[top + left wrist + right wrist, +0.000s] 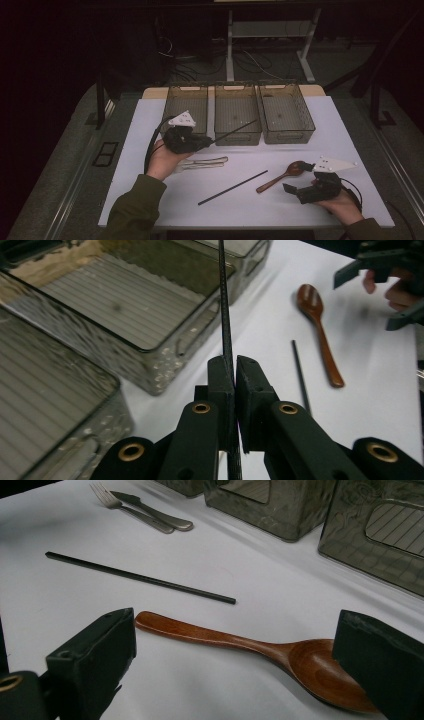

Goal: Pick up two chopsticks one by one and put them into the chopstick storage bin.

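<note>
In the high view, a white surface (150, 125) carries three clear bins in a row along its far edge: a left bin (186, 102), a middle bin (236, 112) and a right bin (286, 111). The left tool (209, 142), held in the person's left hand (162, 161), sits just near of the left bin and pinches a thin black stick (235, 129) that slants up and right over the middle bin's near wall. Just near of that hand lie a fork and knife (202, 162) side by side. A second black stick (233, 187) lies flat at mid-surface, and a brown wooden spoon (280, 177) lies to its right, bowl toward the far right. The right tool (295, 192) rests at the near right, just beside the spoon, its jaws spread.

In the left gripper view, the left tool (234, 372) is pressed together on the held stick (225, 305), which runs straight up past the bin wall (165, 365). The spoon (320, 325) and the loose stick (300, 372) lie at right (the other tool shows at the top corner).

In the right gripper view, the right tool (235, 660) stands wide apart, gripping nothing, with the spoon (260, 652) lying on the surface between its jaws. The loose stick (140, 577) lies just beyond, the fork and knife (145, 510) farther off, bins (280, 505) at the far right.
</note>
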Motion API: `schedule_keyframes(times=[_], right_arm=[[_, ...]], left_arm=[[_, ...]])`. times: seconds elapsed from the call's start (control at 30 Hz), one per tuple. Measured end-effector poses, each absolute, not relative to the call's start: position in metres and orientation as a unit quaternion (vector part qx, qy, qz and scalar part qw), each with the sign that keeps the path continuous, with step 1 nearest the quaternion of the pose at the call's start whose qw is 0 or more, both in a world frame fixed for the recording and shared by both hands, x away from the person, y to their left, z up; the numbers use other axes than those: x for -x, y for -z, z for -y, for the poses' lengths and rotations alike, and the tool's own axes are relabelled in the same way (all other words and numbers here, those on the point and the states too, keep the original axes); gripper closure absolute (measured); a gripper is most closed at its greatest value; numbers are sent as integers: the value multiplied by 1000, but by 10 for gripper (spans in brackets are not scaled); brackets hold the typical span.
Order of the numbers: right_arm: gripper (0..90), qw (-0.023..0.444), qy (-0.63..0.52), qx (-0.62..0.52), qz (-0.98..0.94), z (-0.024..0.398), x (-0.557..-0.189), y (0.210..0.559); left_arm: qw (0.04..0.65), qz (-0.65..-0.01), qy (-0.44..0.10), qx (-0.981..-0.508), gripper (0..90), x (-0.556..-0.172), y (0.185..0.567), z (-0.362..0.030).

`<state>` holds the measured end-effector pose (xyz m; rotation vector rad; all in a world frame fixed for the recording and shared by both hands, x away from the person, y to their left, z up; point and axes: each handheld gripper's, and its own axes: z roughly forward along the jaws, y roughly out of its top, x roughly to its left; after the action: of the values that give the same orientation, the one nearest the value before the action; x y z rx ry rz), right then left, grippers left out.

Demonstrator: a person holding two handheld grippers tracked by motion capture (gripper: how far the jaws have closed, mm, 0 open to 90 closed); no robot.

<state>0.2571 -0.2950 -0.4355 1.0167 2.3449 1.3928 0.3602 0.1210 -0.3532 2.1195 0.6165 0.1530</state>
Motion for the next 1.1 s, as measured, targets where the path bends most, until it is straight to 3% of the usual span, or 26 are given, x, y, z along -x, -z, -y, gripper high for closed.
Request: schedule_keyframes(times=[1.1], right_arm=[[34, 118, -476, -347, -799, 296, -257, 436]], left_arm=[[425, -342, -126, -828, 846, -436, 352, -153]])
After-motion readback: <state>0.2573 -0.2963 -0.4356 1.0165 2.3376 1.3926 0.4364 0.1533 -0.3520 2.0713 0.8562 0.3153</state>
